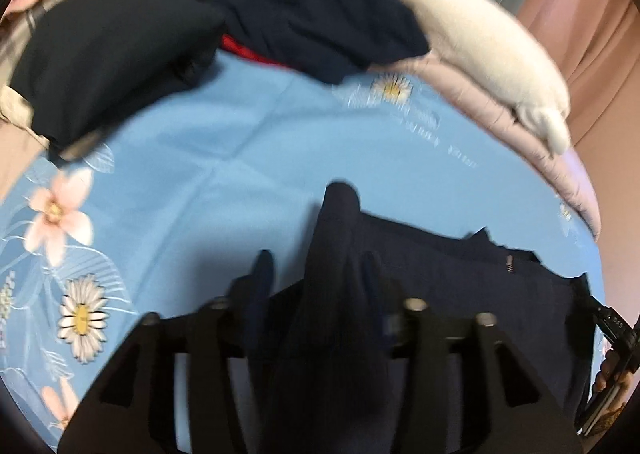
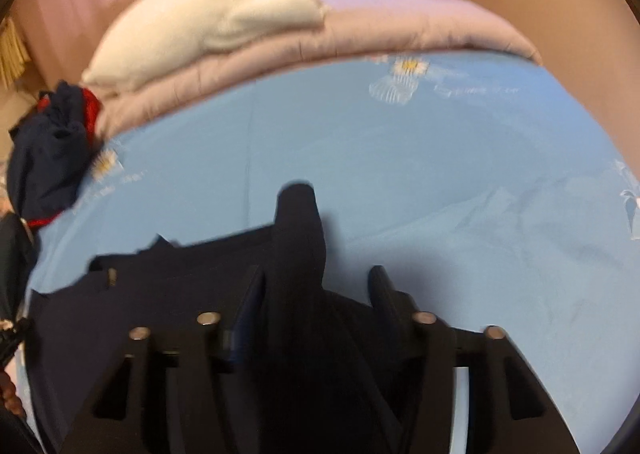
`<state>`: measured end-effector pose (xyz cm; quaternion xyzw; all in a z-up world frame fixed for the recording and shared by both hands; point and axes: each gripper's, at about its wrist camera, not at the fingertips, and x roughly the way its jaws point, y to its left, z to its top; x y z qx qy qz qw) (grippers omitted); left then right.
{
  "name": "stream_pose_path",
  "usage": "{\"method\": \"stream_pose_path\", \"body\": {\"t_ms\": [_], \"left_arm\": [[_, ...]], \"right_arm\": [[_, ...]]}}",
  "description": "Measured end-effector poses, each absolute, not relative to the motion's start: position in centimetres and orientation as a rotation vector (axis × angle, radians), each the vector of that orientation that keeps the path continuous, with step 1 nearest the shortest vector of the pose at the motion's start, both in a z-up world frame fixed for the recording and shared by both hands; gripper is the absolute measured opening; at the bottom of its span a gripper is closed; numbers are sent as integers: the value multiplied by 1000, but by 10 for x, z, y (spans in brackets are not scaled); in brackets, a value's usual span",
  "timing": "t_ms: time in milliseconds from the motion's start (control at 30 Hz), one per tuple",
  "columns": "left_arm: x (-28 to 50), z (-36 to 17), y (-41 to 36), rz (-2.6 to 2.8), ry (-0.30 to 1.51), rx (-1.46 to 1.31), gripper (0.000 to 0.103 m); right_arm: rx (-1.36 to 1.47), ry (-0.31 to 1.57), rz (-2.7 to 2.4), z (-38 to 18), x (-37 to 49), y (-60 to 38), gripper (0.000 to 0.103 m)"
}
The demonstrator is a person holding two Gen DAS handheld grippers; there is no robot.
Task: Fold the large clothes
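A dark navy garment (image 1: pixel 460 274) lies on the blue flowered bedsheet (image 1: pixel 208 157), stretched between both grippers. My left gripper (image 1: pixel 320 266) has a bunched corner of it standing up between the fingers. My right gripper (image 2: pixel 316 274) has the other corner (image 2: pixel 298 221) standing up between its fingers, with the rest of the garment (image 2: pixel 160 286) spreading to the left. The fingers look spread with cloth between them; the grip itself is blurred. The right gripper's body shows at the left wrist view's right edge (image 1: pixel 616 330).
A pile of dark navy and red clothes (image 1: pixel 280 1) lies at the far side of the bed, also in the right wrist view (image 2: pixel 48 157). A white folded blanket (image 2: pixel 216 9) rests on a pink quilt (image 2: pixel 400 25). Curtains (image 1: pixel 580 5) hang behind.
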<state>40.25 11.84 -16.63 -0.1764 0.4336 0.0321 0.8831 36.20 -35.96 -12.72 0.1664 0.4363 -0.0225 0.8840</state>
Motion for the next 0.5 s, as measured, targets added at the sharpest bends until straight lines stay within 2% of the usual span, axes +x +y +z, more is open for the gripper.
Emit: {"method": "stream_pose_path", "body": {"t_ms": [67, 133, 200, 267, 433, 500], "left_arm": [[388, -151, 123, 58, 874, -384, 61], [368, -134, 127, 45, 851, -390, 67], [346, -119, 127, 40, 821, -379, 81], [324, -108, 124, 31, 792, -366, 90], [279, -91, 116, 3, 778, -370, 95], [260, -83, 115, -25, 766, -397, 98]], "right_arm": [[331, 876, -44, -110, 347, -364, 54], [323, 851, -56, -95, 332, -367, 61], [316, 815, -74, -77, 310, -370, 69], [316, 772, -82, -59, 283, -372, 70], [329, 696, -118, -30, 238, -371, 85], [333, 685, -128, -23, 222, -367, 86]]}}
